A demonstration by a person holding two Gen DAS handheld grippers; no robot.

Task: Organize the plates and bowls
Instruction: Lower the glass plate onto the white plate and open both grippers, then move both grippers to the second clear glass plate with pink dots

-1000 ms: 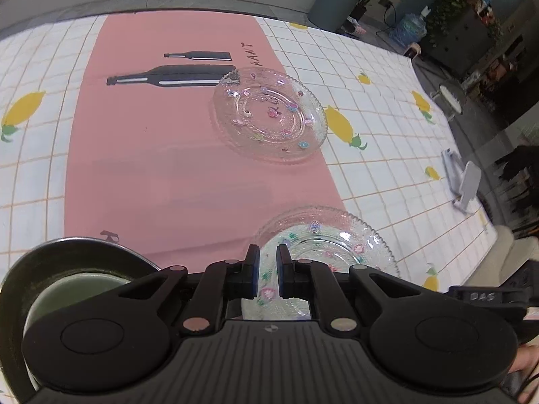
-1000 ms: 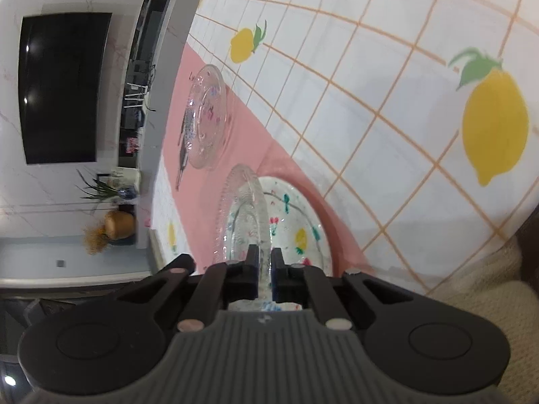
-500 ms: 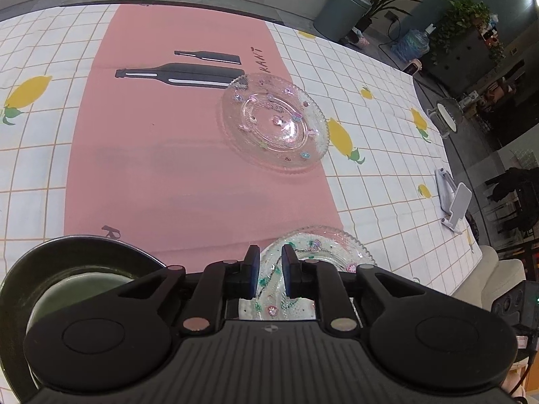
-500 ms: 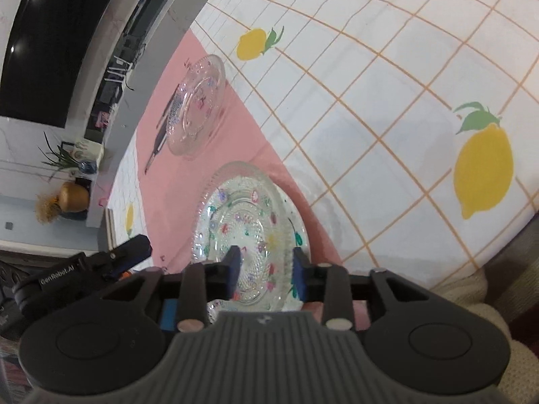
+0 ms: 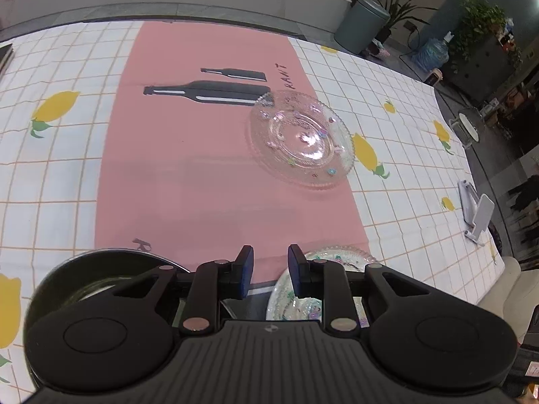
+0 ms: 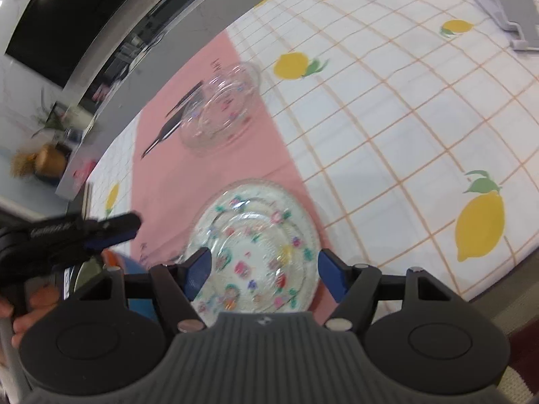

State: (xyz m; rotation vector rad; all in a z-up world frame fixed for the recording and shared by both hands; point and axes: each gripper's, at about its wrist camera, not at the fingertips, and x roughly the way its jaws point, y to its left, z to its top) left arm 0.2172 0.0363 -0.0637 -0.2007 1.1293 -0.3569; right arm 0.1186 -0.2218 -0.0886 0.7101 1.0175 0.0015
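Note:
A clear glass plate with coloured dots point(image 6: 256, 252) lies flat on a white flowered plate at the table's near edge. My right gripper point(image 6: 264, 271) hovers just above it, jaws opening, nothing pressed between them. In the left wrist view that plate stack point(image 5: 337, 256) shows just right of my left gripper point(image 5: 267, 271), whose jaws are opening with only tablecloth between them. A second clear glass plate point(image 5: 299, 138) point(image 6: 220, 107) rests farther off on the pink runner. A dark bowl point(image 5: 94, 276) sits under the left gripper's left side.
A pink runner point(image 5: 202, 155) with bottle prints crosses the lemon-print tablecloth point(image 5: 57, 155). A grey stand point(image 5: 476, 212) lies near the right table edge. In the right wrist view the left gripper point(image 6: 84, 232) and a hand point(image 6: 20, 306) are at the left.
Both grippers let go of the glass plate, which went from tilted on edge to flat on the flowered plate. Both jaws spread apart. The right gripper rolled and rose slightly.

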